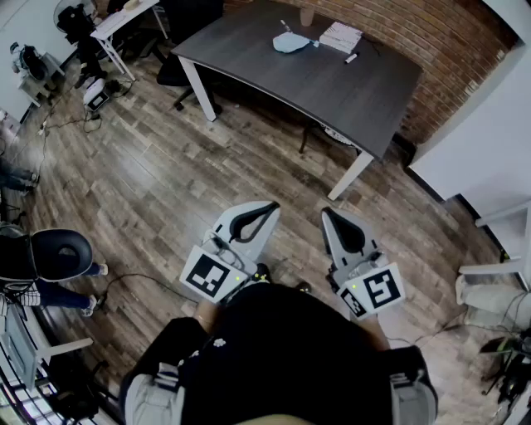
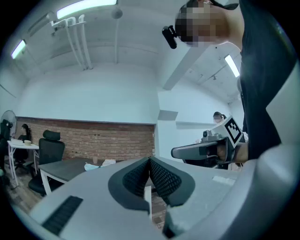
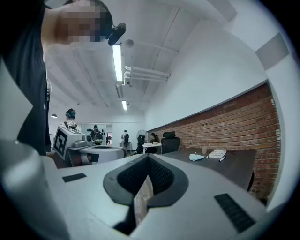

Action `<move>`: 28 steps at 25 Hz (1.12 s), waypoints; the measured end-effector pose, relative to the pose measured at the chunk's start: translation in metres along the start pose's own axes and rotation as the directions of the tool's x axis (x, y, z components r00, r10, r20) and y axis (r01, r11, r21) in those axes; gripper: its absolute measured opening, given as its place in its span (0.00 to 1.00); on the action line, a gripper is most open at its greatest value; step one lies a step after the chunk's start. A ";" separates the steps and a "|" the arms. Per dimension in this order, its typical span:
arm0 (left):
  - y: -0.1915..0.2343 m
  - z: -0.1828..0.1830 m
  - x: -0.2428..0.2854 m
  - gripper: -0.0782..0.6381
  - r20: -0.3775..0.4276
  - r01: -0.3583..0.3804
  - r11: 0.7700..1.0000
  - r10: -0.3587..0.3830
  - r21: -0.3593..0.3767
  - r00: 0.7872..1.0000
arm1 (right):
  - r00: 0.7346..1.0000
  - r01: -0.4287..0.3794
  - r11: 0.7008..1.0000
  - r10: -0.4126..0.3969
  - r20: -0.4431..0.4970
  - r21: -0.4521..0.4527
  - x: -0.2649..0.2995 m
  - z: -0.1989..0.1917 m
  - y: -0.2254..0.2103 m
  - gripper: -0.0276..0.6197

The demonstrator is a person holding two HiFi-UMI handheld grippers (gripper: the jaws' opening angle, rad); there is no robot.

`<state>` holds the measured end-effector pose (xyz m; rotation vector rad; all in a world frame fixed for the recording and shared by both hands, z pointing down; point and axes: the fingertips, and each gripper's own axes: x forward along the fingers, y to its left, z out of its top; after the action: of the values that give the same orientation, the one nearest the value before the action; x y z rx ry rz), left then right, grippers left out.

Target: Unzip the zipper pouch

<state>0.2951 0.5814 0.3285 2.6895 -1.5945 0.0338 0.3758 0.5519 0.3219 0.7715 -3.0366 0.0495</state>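
Far off, the light blue zipper pouch [image 1: 290,41] lies on the dark table [image 1: 274,79] beside a white book [image 1: 341,36], while the left gripper [image 1: 266,207] and right gripper [image 1: 326,213] hang near the person [image 1: 282,353] over the wood floor [image 1: 166,183], each with 2 jaws pressed together.

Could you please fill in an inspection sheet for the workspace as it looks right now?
Surface: dark table, across the wood floor from the person, mostly bare.
Job's things: light blue zipper pouch lying on the table's far part; zipper state too small to tell.
Clutter: white notebook, marker and cup near the pouch.
Grippers: left gripper shut, empty; right gripper shut, empty; both held close to the person's body, away from the table.
Cables: loose cables on the floor at the left.
Surroundings: brick wall behind the table, black office chair beside it.
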 end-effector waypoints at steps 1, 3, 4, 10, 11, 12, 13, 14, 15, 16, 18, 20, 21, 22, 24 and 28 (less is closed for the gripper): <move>0.001 0.000 0.000 0.12 0.001 0.001 1.000 -0.001 -0.001 1.000 | 1.000 0.002 1.000 -0.002 -0.004 0.002 0.001 0.000 0.000 0.04; 0.002 0.000 -0.001 0.12 0.002 0.001 1.000 -0.001 -0.003 1.000 | 1.000 0.008 1.000 -0.008 -0.019 0.010 0.001 -0.001 0.000 0.04; 0.003 0.000 -0.001 0.12 0.001 0.001 1.000 -0.001 -0.003 1.000 | 1.000 0.012 1.000 -0.012 -0.028 0.015 0.002 -0.002 0.000 0.04; 0.004 -0.001 -0.003 0.12 0.004 0.001 1.000 -0.001 -0.005 1.000 | 1.000 0.003 1.000 -0.003 -0.006 0.006 0.003 -0.001 0.004 0.04; 0.004 -0.002 -0.004 0.12 0.005 0.001 1.000 -0.001 -0.006 1.000 | 1.000 0.004 1.000 -0.004 -0.003 0.012 0.004 -0.001 0.004 0.04; 0.005 -0.002 -0.005 0.11 0.005 0.002 1.000 -0.002 -0.008 1.000 | 1.000 0.005 1.000 -0.005 0.001 0.020 0.004 -0.001 0.004 0.04; 0.006 -0.002 -0.005 0.12 0.004 0.001 1.000 -0.001 -0.009 1.000 | 1.000 0.005 1.000 -0.005 0.006 0.030 0.006 -0.001 0.004 0.04; 0.008 -0.003 -0.005 0.12 0.005 0.002 1.000 -0.002 -0.009 1.000 | 1.000 0.003 0.999 -0.004 0.010 0.037 0.007 0.000 0.004 0.04; 0.010 -0.003 -0.005 0.11 0.004 0.002 1.000 -0.002 -0.008 1.000 | 1.000 0.002 0.999 -0.002 0.012 0.042 0.009 -0.001 0.004 0.04; 0.011 -0.004 -0.006 0.12 0.003 0.003 1.000 -0.003 -0.009 1.000 | 1.000 0.001 0.999 -0.001 0.012 0.044 0.010 -0.001 0.004 0.04; 0.015 -0.005 -0.007 0.12 0.001 0.001 1.000 -0.001 -0.016 1.000 | 1.000 0.001 0.999 -0.001 0.010 0.045 0.014 -0.002 0.005 0.04; 0.020 -0.006 -0.009 0.12 0.004 -0.001 1.000 0.001 -0.022 1.000 | 1.000 -0.001 0.999 0.000 0.010 0.053 0.018 -0.003 0.007 0.04; 0.023 -0.006 -0.010 0.12 0.006 -0.001 1.000 0.001 -0.023 1.000 | 1.000 -0.001 0.998 0.001 0.011 0.058 0.020 -0.003 0.009 0.04; 0.026 -0.006 -0.012 0.12 0.009 -0.002 1.000 0.002 -0.023 1.000 | 1.000 0.000 0.998 -0.001 0.010 0.060 0.023 -0.003 0.010 0.04; 0.033 -0.007 -0.015 0.12 0.013 -0.002 1.000 0.003 -0.026 1.000 | 1.000 0.007 0.998 -0.007 0.008 0.058 0.029 -0.004 0.012 0.04; 0.046 -0.008 -0.016 0.12 0.017 0.003 1.000 -0.003 -0.030 1.000 | 1.000 0.017 0.998 -0.018 0.008 0.055 0.042 -0.004 0.012 0.04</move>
<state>0.2466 0.5735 0.3362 2.6767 -1.5827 -0.0136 0.3328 0.5428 0.3264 0.8040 -3.0478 0.1305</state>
